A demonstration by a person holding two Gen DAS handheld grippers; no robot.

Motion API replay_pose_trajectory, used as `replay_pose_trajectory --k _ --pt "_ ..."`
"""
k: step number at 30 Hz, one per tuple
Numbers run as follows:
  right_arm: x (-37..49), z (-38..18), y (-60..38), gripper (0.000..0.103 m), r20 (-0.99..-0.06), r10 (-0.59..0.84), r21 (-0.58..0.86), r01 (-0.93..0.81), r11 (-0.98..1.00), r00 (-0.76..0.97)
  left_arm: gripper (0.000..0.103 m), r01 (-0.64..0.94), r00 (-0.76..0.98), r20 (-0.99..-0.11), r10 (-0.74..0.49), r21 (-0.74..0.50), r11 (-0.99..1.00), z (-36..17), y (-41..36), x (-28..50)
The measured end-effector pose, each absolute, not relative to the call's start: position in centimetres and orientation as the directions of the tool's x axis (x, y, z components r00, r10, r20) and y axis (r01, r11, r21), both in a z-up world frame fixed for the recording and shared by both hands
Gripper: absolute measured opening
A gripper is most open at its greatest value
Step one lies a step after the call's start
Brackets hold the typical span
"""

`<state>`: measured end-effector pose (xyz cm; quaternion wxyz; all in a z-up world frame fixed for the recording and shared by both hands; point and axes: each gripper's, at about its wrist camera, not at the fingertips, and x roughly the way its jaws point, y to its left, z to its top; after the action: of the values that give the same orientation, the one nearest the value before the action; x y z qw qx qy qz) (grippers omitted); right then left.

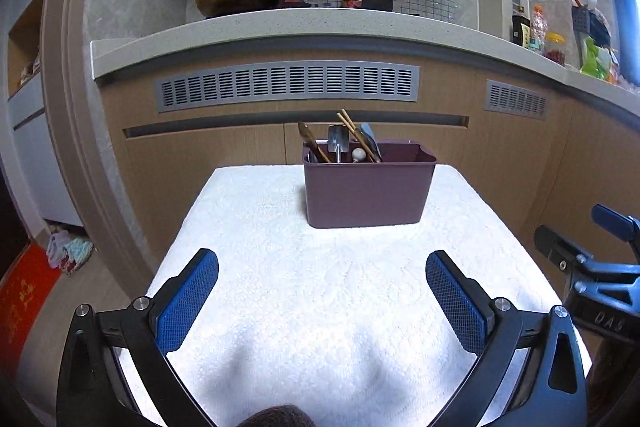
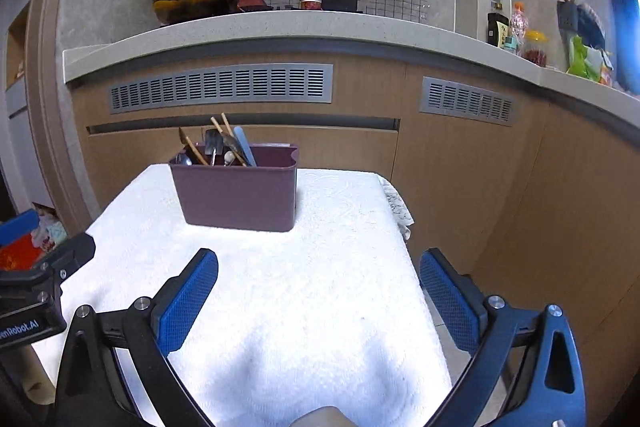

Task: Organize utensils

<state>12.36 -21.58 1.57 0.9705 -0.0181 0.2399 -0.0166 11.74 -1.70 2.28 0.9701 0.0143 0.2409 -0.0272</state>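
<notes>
Kitchen floor-level setup: white towel covers a low table in front of wood cabinets and a stone counter. Your maroon bin sits at the far middle of the towel, and all the utensils are bunched in its left end: chopsticks, a metal scoop, a wooden spoon, a light blue handle, something white-tipped. Right part of the bin looks empty, but you can't see inside from here. Left tongs are spread apart and hold nothing, low over the near towel; right tongs likewise apart and empty, near the towel's right edge. Nothing lies loose on the towel. Judging from that, sorting is either about to start or already finished. If starting, steady the bin with one tong so it doesn't tip or slide on the soft towel. With the other, pinch one handle high and lift straight up. Take the chopsticks first; they cross over the others.
</notes>
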Motion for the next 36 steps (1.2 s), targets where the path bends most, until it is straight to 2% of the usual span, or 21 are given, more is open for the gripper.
replay_pose_trajectory --k 36 --pt "11.70 1.18 -21.33 0.100 -0.471 -0.041 -0.061 0.013 0.998 0.881 0.103 0.075 0.861 -0.504 -0.070 -0.010 0.997 1.97 -1.73 11.71"
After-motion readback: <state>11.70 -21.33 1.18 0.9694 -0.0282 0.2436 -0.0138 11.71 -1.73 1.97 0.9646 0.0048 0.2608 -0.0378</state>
